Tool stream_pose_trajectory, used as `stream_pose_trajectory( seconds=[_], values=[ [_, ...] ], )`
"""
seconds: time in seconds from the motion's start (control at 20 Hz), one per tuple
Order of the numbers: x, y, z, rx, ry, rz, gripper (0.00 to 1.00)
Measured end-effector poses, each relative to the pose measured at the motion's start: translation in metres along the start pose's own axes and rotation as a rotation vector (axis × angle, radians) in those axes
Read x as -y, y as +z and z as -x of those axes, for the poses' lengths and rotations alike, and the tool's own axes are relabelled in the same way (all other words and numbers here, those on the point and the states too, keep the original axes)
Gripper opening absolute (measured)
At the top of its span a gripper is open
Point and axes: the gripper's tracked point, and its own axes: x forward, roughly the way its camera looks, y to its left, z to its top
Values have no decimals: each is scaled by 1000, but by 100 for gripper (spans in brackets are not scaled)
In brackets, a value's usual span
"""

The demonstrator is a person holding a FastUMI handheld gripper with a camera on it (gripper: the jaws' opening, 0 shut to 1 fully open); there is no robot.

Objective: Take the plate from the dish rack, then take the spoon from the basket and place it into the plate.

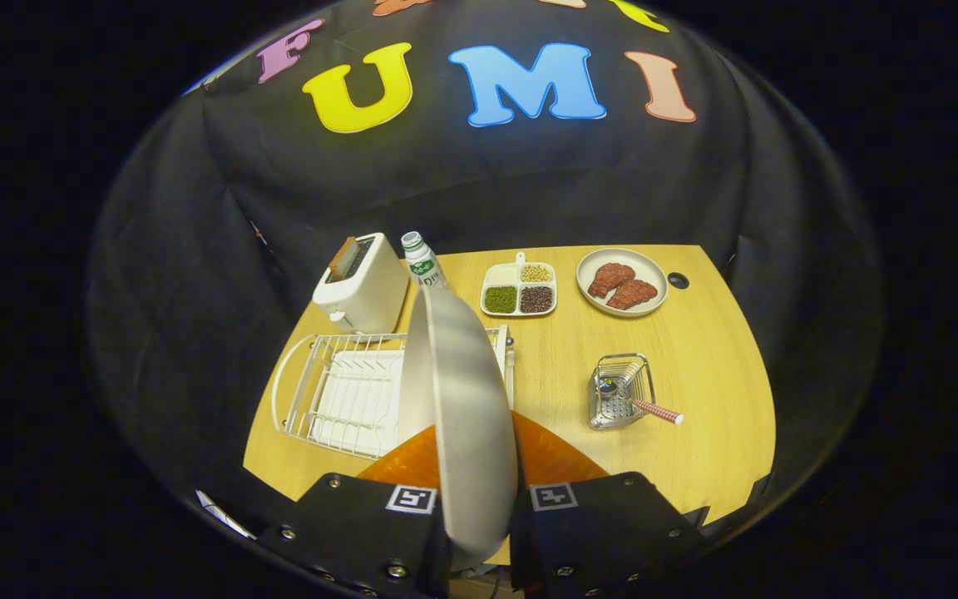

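My gripper (479,466) is shut on the grey plate (458,399), which stands on edge between the two orange fingers (550,457) and rises above the table. Behind and to the left of the plate lies the white wire dish rack (338,391). To the right of the fingers stands a small metal basket (619,391). The spoon (641,403) lies in it, bowl inside, with its red-and-white checked handle sticking out over the basket's right rim.
On the wooden table (712,366), a white toaster (361,283) and a bottle (422,262) stand beyond the rack. Farther back are a divided tray of beans (519,289) and a plate of meat slices (621,281).
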Motion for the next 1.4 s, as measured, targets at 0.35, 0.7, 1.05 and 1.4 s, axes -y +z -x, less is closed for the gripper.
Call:
stream_pose_trajectory(
  seconds=[0.35, 0.7, 1.05, 1.4],
  values=[
    [64, -67, 23, 4, 12, 28, 27],
    [119, -144, -3, -92, 28, -124, 27],
    [143, -186, -50, -59, 100, -251, 27],
    [131, -209, -80, -67, 249, -331, 27]
  ],
)
